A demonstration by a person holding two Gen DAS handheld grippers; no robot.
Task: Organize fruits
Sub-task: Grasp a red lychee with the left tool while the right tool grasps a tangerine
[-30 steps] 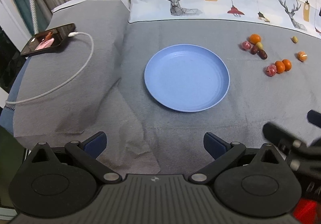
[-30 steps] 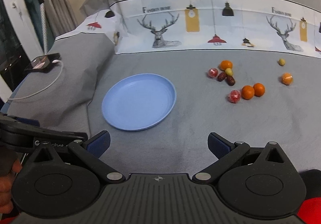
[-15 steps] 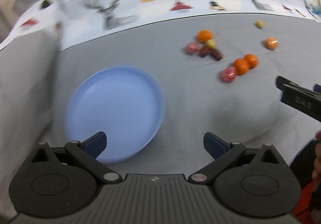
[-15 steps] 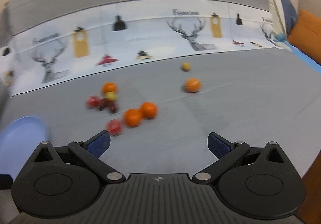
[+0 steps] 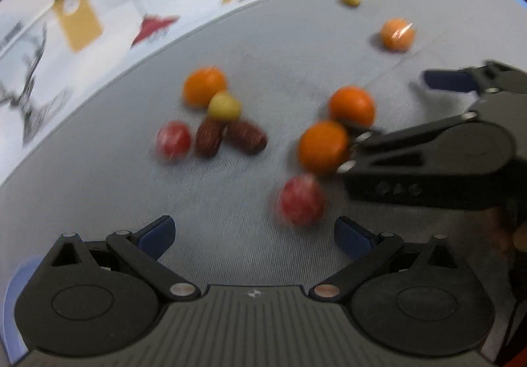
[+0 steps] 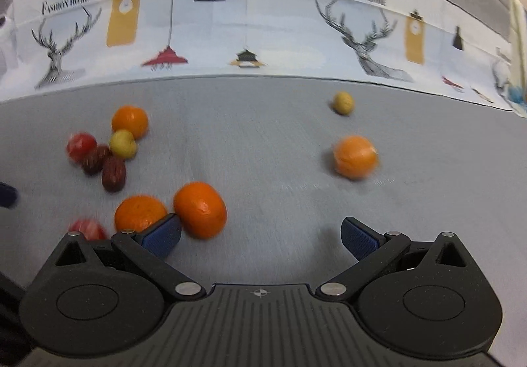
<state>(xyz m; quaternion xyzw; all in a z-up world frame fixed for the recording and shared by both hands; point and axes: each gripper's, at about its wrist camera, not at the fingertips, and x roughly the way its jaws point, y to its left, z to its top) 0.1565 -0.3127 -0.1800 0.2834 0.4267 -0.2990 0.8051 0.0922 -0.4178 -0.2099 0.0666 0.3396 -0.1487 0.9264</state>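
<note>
Left gripper (image 5: 253, 235): fingers spread, empty, red fruit (image 5: 301, 200) just beyond right tip. Left cluster (image 6: 108, 149): orange, yellow, red, two dates, touching. Paired oranges (image 6: 201, 209), near: right gripper (image 6: 260, 233) fingers spread, empty, left tip wedged between pair. Advice: shift left, centre one orange, close slowly; round fruit probably rolled. Lone orange (image 6: 355, 156), small yellow fruit (image 6: 343, 102): far right, apart. All lay on grey bed cover (image 6: 263, 136).

Both wrist views look closely at shared fruits (image 5: 324, 146).
</note>
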